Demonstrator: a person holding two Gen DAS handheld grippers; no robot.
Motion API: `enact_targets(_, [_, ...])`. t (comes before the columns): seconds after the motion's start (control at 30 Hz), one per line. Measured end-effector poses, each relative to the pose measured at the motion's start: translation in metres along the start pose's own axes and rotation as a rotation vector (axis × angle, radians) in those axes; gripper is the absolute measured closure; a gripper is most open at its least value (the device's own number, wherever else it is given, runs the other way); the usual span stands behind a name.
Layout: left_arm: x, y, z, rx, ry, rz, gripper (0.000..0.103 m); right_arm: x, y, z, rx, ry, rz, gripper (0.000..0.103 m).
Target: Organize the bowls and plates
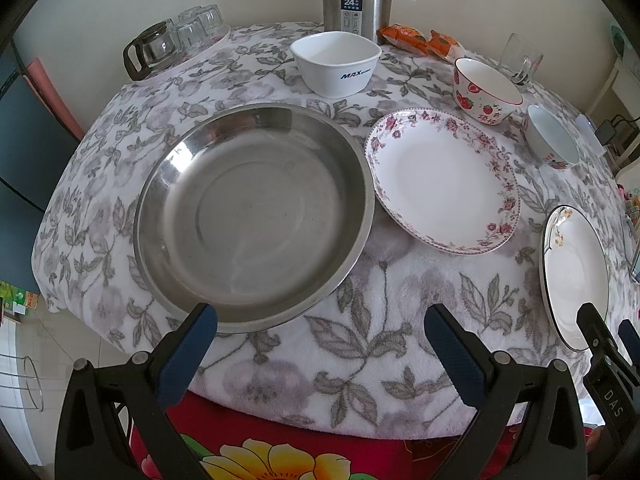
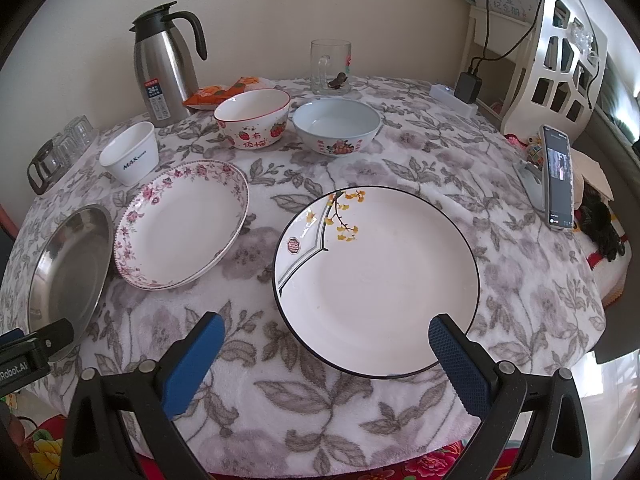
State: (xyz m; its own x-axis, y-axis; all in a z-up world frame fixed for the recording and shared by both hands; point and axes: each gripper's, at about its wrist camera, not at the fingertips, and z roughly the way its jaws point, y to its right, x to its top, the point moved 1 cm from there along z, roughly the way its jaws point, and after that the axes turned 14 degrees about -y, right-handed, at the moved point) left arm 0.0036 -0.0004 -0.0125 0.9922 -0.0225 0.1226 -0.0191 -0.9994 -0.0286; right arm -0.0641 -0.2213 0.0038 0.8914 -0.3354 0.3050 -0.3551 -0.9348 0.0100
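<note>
The left gripper (image 1: pixel 320 332) has its jaws wide open and holds nothing; it is above the near edge of the surface (image 1: pixel 384 300), beside the steel pan (image 1: pixel 252 216). The right gripper (image 2: pixel 326 340) is also wide open and empty, at the near rim of the black-rimmed plate (image 2: pixel 376 276). The floral plate (image 2: pixel 182 226) lies between pan and black-rimmed plate. Behind stand the white square bowl (image 2: pixel 130 152), the strawberry bowl (image 2: pixel 252 118) and the pale blue bowl (image 2: pixel 336 126).

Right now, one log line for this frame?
phase: pre-grasp | left gripper: open, near steel plate | right gripper: open, at black-rimmed plate | floral plate: untouched | bowls: unstacked
</note>
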Motion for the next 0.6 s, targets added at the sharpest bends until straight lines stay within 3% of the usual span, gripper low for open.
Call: enact_targets(0.6, [0.0002,-0.0005,0.0006,0.001,-0.002,0.000,0.000,-0.0002,-0.0016,0.0003,0.000,0.000,-0.004,0.000])
